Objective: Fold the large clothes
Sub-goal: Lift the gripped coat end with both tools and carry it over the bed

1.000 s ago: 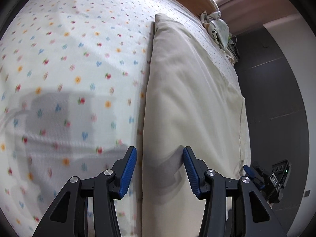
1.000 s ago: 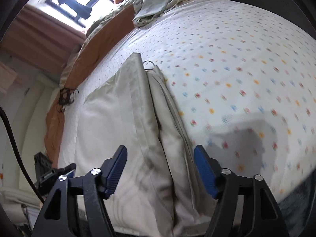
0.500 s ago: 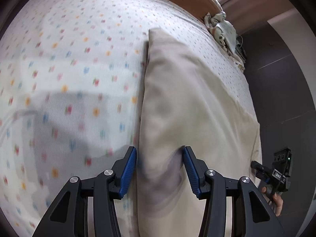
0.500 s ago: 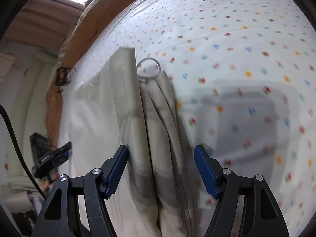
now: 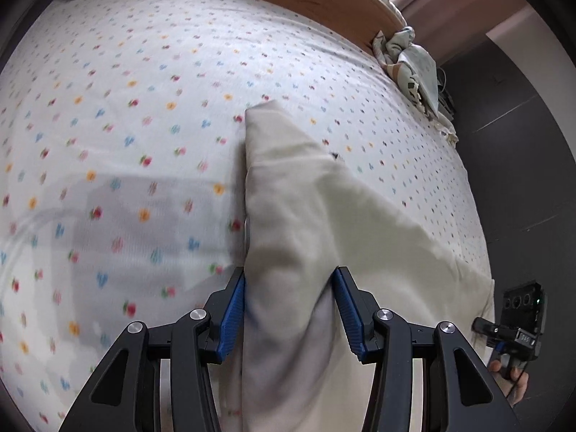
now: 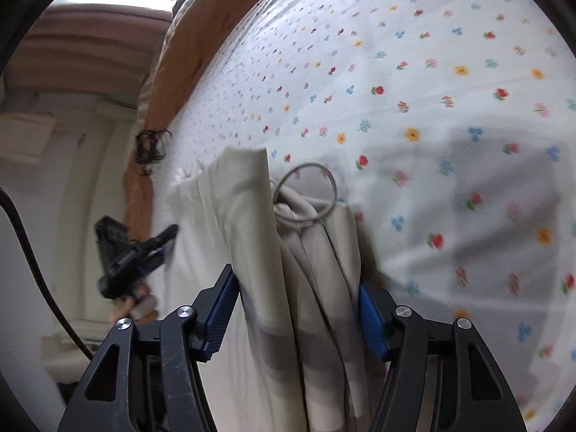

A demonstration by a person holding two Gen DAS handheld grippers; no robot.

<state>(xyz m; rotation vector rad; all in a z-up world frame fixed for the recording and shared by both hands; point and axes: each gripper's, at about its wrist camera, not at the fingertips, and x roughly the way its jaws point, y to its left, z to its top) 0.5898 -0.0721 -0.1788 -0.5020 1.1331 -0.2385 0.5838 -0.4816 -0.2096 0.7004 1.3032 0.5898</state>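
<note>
The left gripper [image 5: 289, 307] clamps a fold of the beige cloth [image 5: 306, 216], which runs up the frame's middle. The right gripper [image 6: 298, 309], its jaws just closing, pinches the cloth's bunched pleats; a ring [image 6: 306, 194] sits just above. All around lies the flowered sheet [image 5: 144, 108].
</note>
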